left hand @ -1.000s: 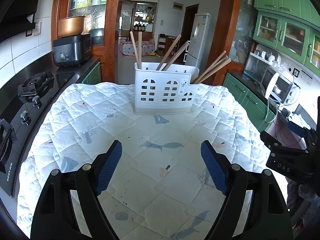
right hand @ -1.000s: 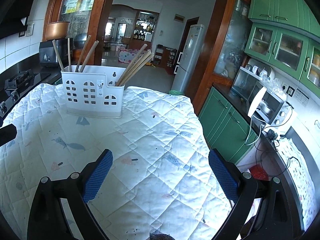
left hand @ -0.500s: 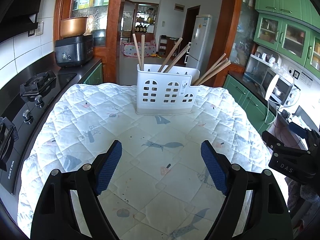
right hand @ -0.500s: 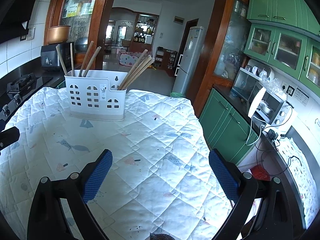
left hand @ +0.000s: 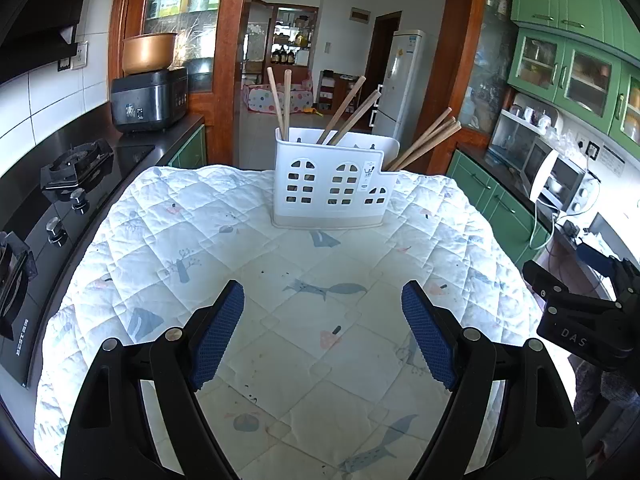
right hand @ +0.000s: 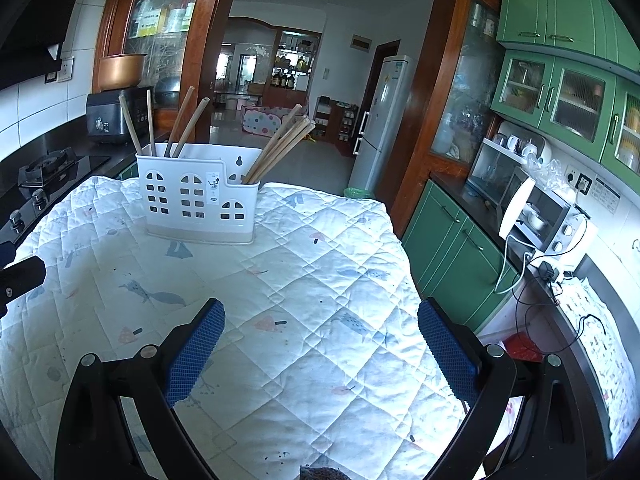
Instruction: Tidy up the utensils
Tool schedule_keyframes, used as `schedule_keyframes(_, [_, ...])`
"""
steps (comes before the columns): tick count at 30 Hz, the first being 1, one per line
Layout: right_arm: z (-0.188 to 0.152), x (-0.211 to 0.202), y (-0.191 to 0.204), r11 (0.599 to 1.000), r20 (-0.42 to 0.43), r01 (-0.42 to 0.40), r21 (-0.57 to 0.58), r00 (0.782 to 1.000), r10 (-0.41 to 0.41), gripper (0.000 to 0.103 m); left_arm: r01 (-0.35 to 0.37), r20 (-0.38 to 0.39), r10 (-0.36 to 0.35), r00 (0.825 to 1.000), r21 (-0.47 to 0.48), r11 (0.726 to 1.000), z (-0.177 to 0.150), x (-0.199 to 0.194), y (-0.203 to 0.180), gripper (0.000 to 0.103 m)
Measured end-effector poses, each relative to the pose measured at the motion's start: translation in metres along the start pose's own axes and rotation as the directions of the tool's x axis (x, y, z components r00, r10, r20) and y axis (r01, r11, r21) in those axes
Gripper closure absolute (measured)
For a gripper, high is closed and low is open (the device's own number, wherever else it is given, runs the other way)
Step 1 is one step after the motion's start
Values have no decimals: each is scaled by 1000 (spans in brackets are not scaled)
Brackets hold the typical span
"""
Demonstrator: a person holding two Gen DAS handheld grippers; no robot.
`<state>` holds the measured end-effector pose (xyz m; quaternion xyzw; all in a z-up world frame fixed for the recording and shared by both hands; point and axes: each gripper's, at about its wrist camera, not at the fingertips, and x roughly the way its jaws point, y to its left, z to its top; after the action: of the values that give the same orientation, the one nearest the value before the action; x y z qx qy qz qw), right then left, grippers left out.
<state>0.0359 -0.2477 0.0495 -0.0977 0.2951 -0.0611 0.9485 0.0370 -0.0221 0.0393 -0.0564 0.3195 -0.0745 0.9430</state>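
Holder: white utensil holder [left hand: 334, 184] stands upright at the far side of the quilted surface [left hand: 280, 320].
Chopsticks: wooden chopsticks [left hand: 424, 140] lean rightward in three compartments (none lies loose).
Left claw [left hand: 322, 332]: wide, empty; holder straight ahead.
Right claw [right hand: 320, 344]: wide, empty; holder ahead-left, well apart.

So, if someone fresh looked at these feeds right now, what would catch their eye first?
The white utensil holder standing at the far middle of the quilted cloth, with wooden chopsticks fanning out of its compartments. Then the left gripper and right gripper, both open and empty above the bare cloth.
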Motion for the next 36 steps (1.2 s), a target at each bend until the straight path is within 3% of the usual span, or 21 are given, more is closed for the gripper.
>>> schedule_keyframes(36, [-1,6,12,999,-6,-33,-18,999,33,8,11,-3,-11,1000,-41,999,-1,0,7,22])
